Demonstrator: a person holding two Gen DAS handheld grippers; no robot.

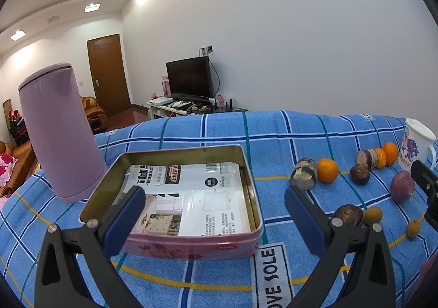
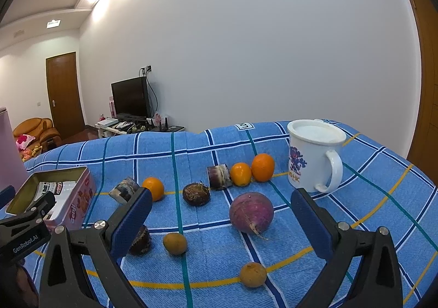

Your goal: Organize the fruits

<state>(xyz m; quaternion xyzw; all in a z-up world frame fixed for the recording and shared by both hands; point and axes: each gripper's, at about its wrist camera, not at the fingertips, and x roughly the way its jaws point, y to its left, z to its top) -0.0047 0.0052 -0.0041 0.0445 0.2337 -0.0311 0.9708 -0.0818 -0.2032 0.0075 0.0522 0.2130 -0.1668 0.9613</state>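
I see the blue checked cloth (image 2: pixel 314 143) under everything. My left claw (image 1: pixel 215 214) hangs spread wide over the pink tin (image 1: pixel 191 245), which lies just ahead of it with printed paper (image 1: pixel 202 198) inside; the purple canister (image 1: pixel 58 132) stands beyond its left finger. My right claw (image 2: pixel 221 221) is spread too, the purple radish (image 2: pixel 251 212) lying between its fingers, the white mug (image 2: pixel 314 154) beyond its right finger. Oranges (image 2: pixel 262 167) sit farther ahead; a small brown fruit (image 2: pixel 253 274) lies nearest.
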